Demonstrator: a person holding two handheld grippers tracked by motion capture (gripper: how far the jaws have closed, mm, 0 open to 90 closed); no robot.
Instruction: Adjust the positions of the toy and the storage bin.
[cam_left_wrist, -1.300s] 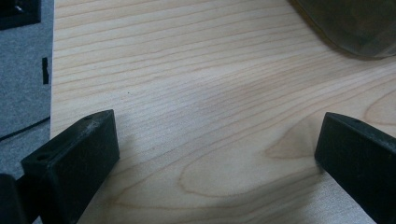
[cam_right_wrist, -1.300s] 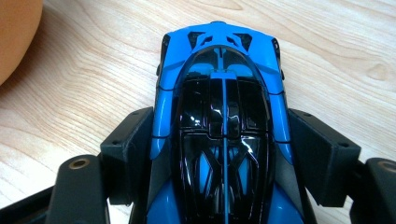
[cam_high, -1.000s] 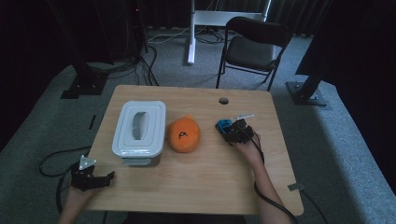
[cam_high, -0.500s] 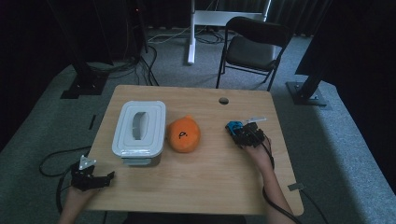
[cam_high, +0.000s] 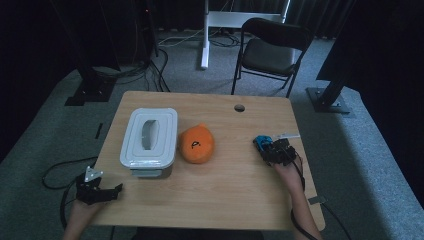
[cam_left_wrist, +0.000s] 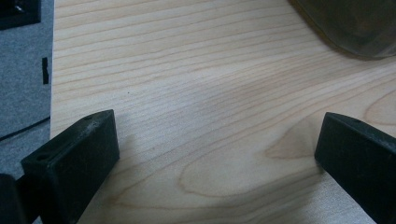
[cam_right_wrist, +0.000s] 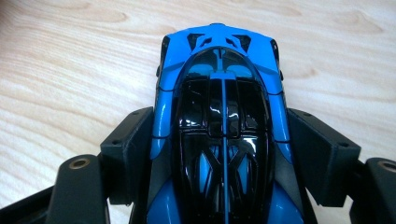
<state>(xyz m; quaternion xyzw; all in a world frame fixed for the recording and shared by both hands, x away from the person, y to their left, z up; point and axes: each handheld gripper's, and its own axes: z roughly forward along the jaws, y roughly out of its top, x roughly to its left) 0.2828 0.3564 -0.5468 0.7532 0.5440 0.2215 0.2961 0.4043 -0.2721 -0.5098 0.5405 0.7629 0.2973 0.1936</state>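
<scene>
A blue and black toy car (cam_right_wrist: 219, 116) sits between the jaws of my right gripper (cam_high: 270, 148), which press on both its sides low over the right part of the wooden table (cam_high: 235, 195); in the high view the toy car (cam_high: 261, 142) pokes out of that gripper toward the left. My left gripper (cam_high: 107, 192) rests at the table's front left corner, its jaws wide apart with bare wood between them (cam_left_wrist: 215, 140). An orange plush toy (cam_high: 197, 144) lies mid-table beside a white lidded container (cam_high: 149, 136).
A small round hole (cam_high: 239, 107) marks the table's far edge. A black chair (cam_high: 272, 50) stands behind the table. Cables trail over the grey carpet at the left. A corner of the container (cam_left_wrist: 355, 28) rises at the top right of the left gripper view.
My right gripper has carried the toy car to the right, away from the orange plush toy. The left gripper has stayed where it was.
</scene>
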